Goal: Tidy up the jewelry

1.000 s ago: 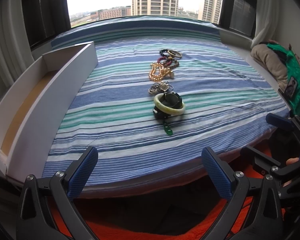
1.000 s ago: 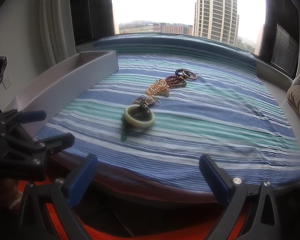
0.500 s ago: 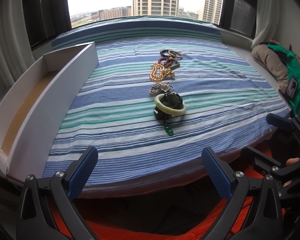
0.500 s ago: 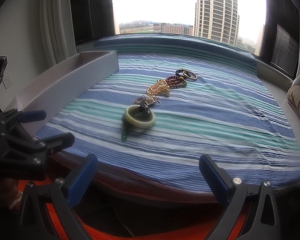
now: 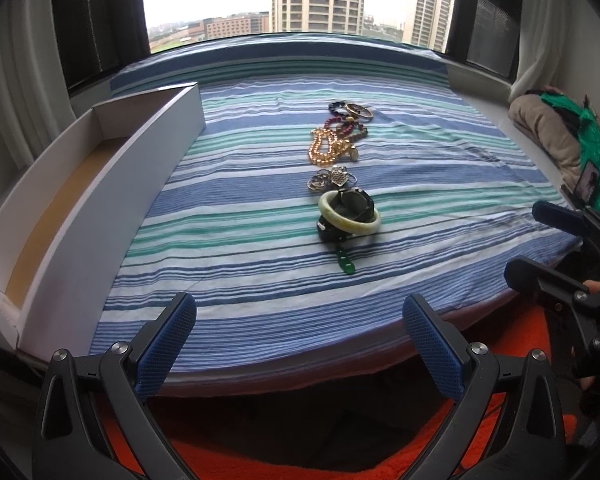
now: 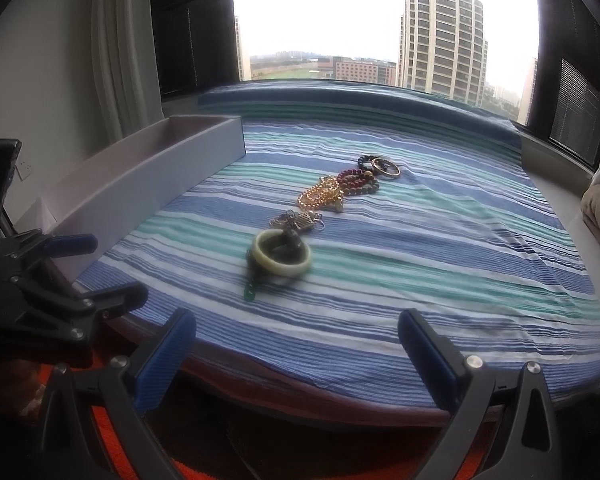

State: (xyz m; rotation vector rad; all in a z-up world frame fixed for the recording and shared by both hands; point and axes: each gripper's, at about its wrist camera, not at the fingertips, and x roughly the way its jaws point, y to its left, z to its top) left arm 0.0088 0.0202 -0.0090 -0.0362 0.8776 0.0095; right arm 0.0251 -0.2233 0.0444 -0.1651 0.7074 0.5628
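A row of jewelry lies down the middle of a striped cloth [image 5: 240, 240]. Nearest is a pale jade bangle [image 5: 349, 216] [image 6: 281, 257] leaning on a dark piece, with a green pendant [image 5: 346, 263] [image 6: 250, 292] in front. Behind come silver trinkets [image 5: 332, 178] [image 6: 298, 220], a gold bead chain [image 5: 324, 148] [image 6: 320, 194], dark red beads [image 5: 346, 126] [image 6: 358, 180] and a metal bangle [image 5: 358, 110] [image 6: 386, 167]. My left gripper [image 5: 300, 340] and right gripper [image 6: 298, 350] are open and hold nothing, both short of the cloth's near edge.
A long white open box [image 5: 108, 184] [image 6: 148, 184] runs along the cloth's left side, nothing visible inside it. A beige and green bundle [image 5: 560, 144] sits at the right. Orange fabric [image 5: 340, 456] lies below the near edge. A window stands behind.
Both views have crept slightly; the jewelry and the box stay where they were, and both grippers remain open.
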